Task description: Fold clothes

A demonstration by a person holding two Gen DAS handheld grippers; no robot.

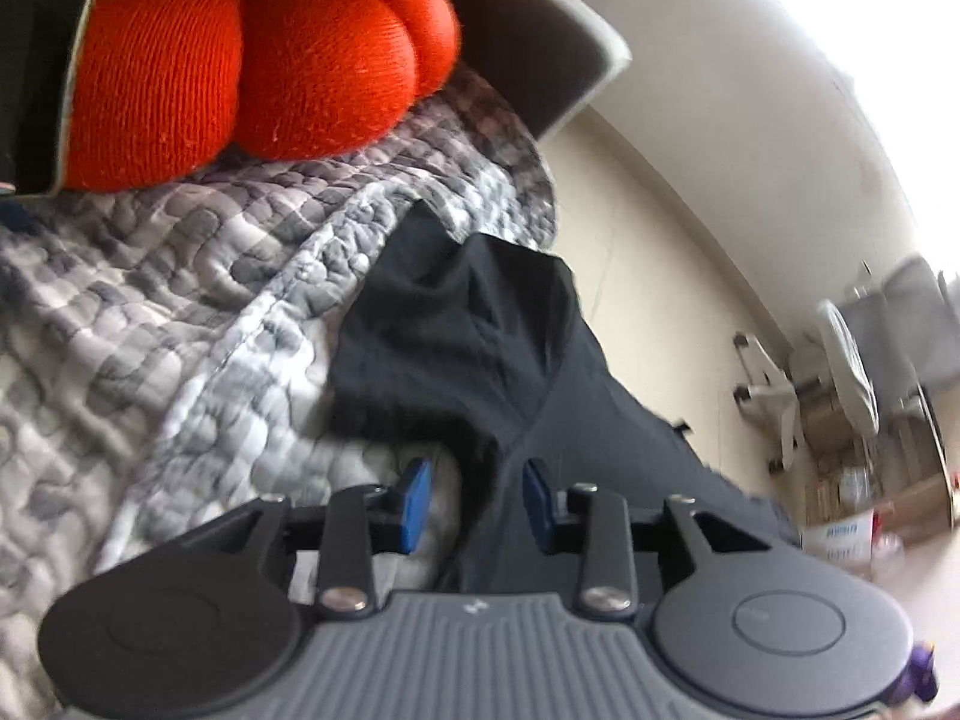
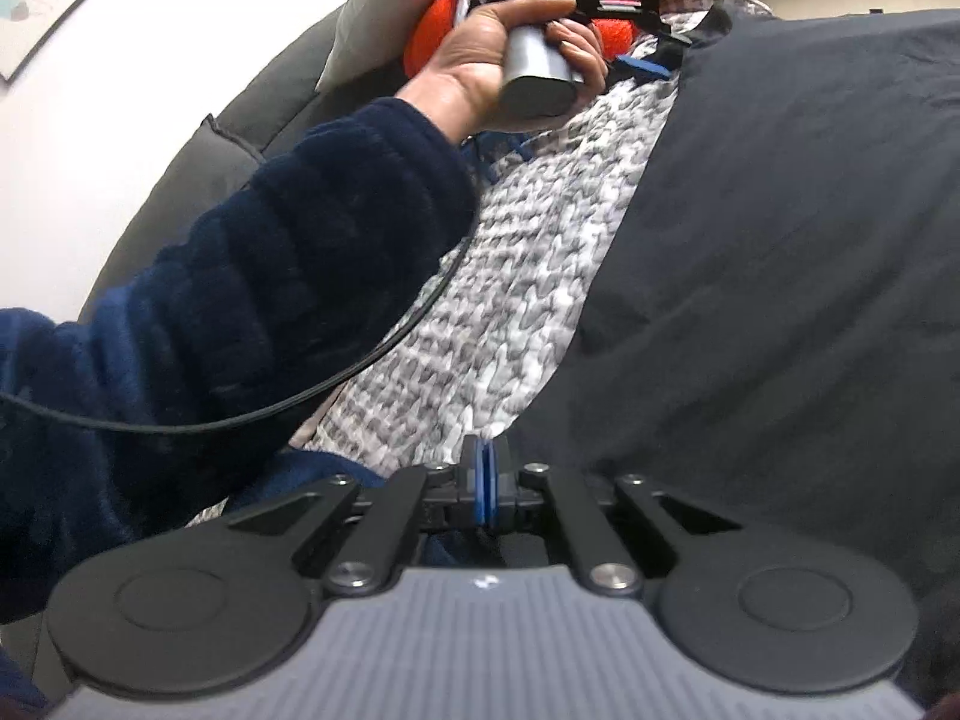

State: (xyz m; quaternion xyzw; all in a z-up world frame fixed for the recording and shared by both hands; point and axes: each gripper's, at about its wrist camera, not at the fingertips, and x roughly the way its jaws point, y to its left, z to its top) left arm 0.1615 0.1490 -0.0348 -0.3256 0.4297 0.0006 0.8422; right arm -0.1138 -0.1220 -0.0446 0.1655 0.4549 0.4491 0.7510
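A black garment point(image 1: 480, 330) lies on a grey-and-white quilted bedspread point(image 1: 180, 300). In the left wrist view my left gripper point(image 1: 477, 504) is open, its blue pads on either side of a bunched edge of the garment. In the right wrist view the garment point(image 2: 780, 240) spreads wide across the bedspread point(image 2: 510, 276). My right gripper point(image 2: 486, 486) is shut with its blue pads pressed together at the garment's near edge; whether cloth is pinched between them I cannot tell. The left gripper point(image 2: 645, 66) shows at the garment's far corner, held by a hand.
An orange plush cushion point(image 1: 240, 60) sits close above the left gripper. A dark grey headboard point(image 2: 240, 120) and a white pillow point(image 2: 384, 6) lie at the bed's far end. A black cable point(image 2: 360, 360) trails over the blue-sleeved arm point(image 2: 210, 300). Floor and a fan point(image 1: 840, 372) are to the right.
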